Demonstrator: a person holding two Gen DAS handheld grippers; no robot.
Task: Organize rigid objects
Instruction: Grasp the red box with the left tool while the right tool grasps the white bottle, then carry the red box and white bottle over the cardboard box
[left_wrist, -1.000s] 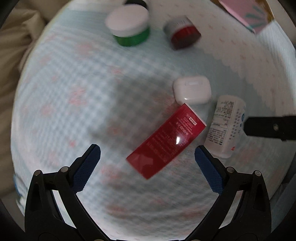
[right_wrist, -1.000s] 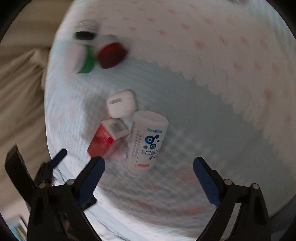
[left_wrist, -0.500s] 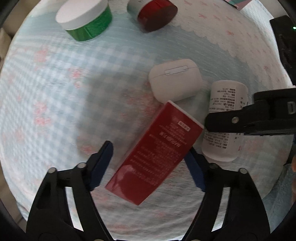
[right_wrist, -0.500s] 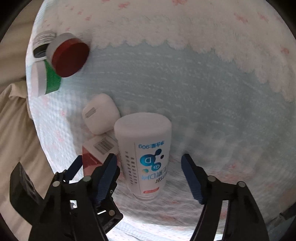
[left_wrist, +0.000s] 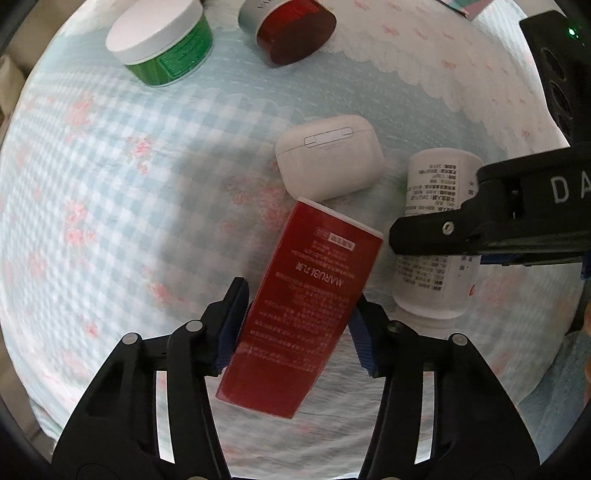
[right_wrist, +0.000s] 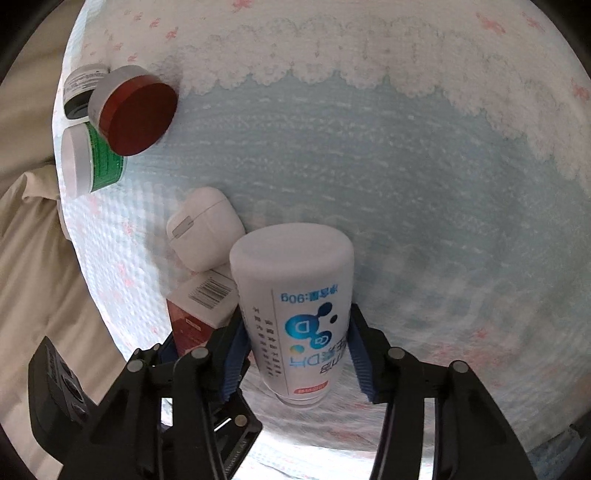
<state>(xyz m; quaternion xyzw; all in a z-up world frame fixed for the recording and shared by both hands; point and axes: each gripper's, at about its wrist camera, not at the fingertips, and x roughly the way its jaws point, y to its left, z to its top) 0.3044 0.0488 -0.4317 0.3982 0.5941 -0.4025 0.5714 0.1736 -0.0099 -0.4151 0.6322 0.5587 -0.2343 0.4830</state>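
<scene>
Both grippers have closed in since half a second ago: the left gripper now pinches the flat red cardboard box, and the right gripper clamps the white cylindrical plastic bottle with blue print, both still lying on the blue gingham tablecloth beside the white earbuds case. Because box and bottle lie just beside each other, lifting either could snag the neighbouring gripper or nudge the case. The smooth bottle, held near its cap end, may slip or swing downward.
</scene>
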